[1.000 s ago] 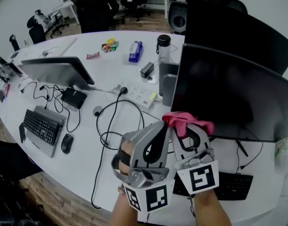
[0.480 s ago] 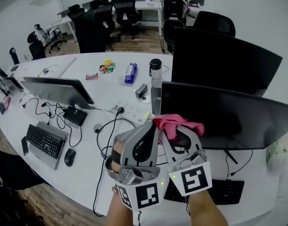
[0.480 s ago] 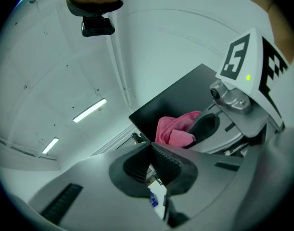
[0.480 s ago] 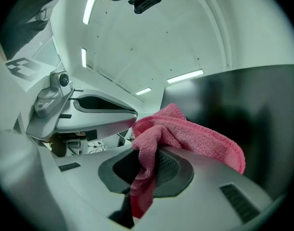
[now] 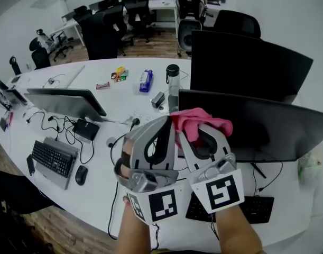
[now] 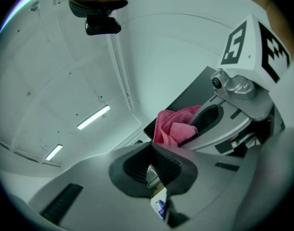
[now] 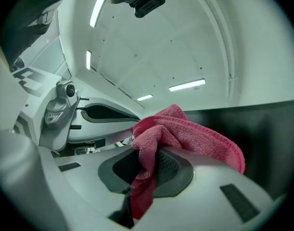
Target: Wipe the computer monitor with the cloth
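The pink cloth (image 5: 199, 120) is bunched at the tip of my right gripper (image 5: 196, 133), which is shut on it; the cloth (image 7: 185, 131) spills over the upper jaw. Just beyond the cloth stands the wide black computer monitor (image 5: 267, 125), its dark screen (image 7: 272, 129) facing me; whether cloth and screen touch I cannot tell. My left gripper (image 5: 162, 134) rides close beside the right one, shut with nothing between its ribbed pads (image 6: 159, 160). In the left gripper view the pink cloth (image 6: 173, 129) and the right gripper's body show to the right.
A second black monitor (image 5: 246, 62) stands behind the first. A black keyboard (image 5: 246, 208) lies under the near monitor. A dark-capped bottle (image 5: 173, 81), a power strip (image 5: 150, 121) and loose cables sit left of it. Farther left are another monitor (image 5: 66, 102), keyboard (image 5: 51, 157) and mouse (image 5: 81, 174).
Both grippers have risen together, and the pink cloth now sits higher against the near monitor's left part. Both stay shut.
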